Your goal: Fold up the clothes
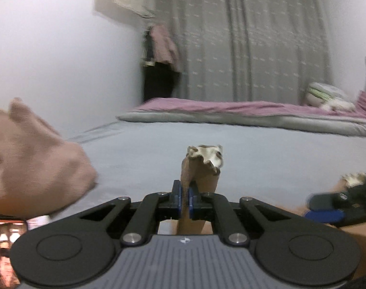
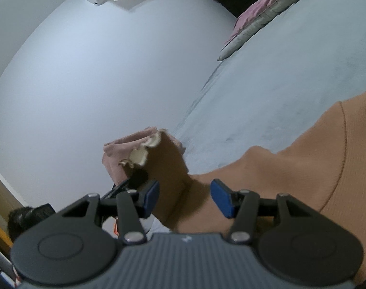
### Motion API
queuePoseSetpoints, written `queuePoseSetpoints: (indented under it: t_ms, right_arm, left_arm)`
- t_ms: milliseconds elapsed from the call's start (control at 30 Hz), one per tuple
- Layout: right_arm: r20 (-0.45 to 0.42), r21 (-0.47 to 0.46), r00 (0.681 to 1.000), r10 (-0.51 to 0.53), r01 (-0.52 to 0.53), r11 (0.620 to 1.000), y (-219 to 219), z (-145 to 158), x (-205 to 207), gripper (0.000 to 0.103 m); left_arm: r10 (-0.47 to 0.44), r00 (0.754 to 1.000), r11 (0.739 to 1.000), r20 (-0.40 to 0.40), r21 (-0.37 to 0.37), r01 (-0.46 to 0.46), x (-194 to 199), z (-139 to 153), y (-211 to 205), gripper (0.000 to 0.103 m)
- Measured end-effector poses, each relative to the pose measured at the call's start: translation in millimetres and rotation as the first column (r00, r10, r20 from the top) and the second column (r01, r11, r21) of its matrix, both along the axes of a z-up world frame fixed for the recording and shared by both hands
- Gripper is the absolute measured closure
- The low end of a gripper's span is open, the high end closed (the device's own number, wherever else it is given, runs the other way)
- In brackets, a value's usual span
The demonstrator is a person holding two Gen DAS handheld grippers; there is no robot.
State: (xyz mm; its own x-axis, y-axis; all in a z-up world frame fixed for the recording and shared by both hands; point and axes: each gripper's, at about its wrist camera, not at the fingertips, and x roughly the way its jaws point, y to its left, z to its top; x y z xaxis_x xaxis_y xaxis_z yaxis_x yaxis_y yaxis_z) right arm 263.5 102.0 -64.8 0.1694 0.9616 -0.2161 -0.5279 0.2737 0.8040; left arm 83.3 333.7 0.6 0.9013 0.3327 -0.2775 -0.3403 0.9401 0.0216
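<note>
A lace-trimmed cuff (image 1: 202, 166) is clamped upright in the left gripper (image 1: 185, 200); the right gripper (image 2: 185, 198) is held apart, astride the garment (image 2: 291, 168).

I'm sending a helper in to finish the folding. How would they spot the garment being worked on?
On the grey bed, nearest the claws, lies a tan top. The left claw pinches its cream lace-trimmed edge; the pink heap beside it has no trim.

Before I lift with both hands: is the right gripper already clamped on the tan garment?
No. In the right wrist view the right gripper stands open, its blue pads apart, with the tan garment lying between them unpinched.
</note>
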Motion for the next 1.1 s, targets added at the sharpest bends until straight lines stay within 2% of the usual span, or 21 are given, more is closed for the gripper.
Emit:
queuePoseSetpoints:
  t_ms: [233,400,500,600,700,767,1000,1100]
  right_arm:
    - [-0.002,-0.001,1.000,-0.001,0.001,1.000,0.0,-0.9,-0.4,0.052]
    - [-0.003,-0.002,1.000,0.000,0.000,1.000,0.5,-1.5,-0.2,0.052]
    - [-0.004,-0.001,1.000,0.001,-0.001,1.000,1.2,-1.2,0.1,0.052]
    - [-0.003,0.000,1.000,0.003,-0.003,1.000,1.1,-0.9,0.2,0.052]
    - [-0.004,-0.001,1.000,0.002,-0.002,1.000,0.6,-1.1,0.5,0.051]
    - [-0.005,-0.003,1.000,0.001,-0.001,1.000,0.7,-1.1,0.6,0.050]
    - [-0.004,-0.007,1.000,0.000,0.000,1.000,0.4,1.5,-1.7,0.047]
    - [-0.001,-0.013,1.000,0.000,0.000,1.000,0.9,3.1,-3.5,0.046]
  left_arm:
    - [0.192,0.981,0.981,0.028,0.006,-0.192,-7.4,-1.9,27.2,0.098]
    - [0.314,0.950,0.946,-0.004,0.083,-0.312,-3.0,-7.6,32.0,0.097]
    - [0.386,0.922,0.912,-0.021,0.157,-0.379,1.8,-9.5,29.6,0.091]
    - [0.440,0.898,0.883,-0.014,0.191,-0.430,1.1,-7.2,28.7,0.088]
    - [0.470,0.883,0.866,0.002,0.193,-0.461,-4.1,-3.9,25.6,0.075]
    - [0.457,0.889,0.877,0.007,0.161,-0.453,-8.4,-1.7,24.9,0.069]
    - [0.344,0.938,0.939,-0.045,-0.006,-0.344,-2.5,-5.0,17.9,0.066]
    - [0.291,0.953,0.953,-0.085,-0.064,-0.297,6.9,-15.9,9.0,0.066]
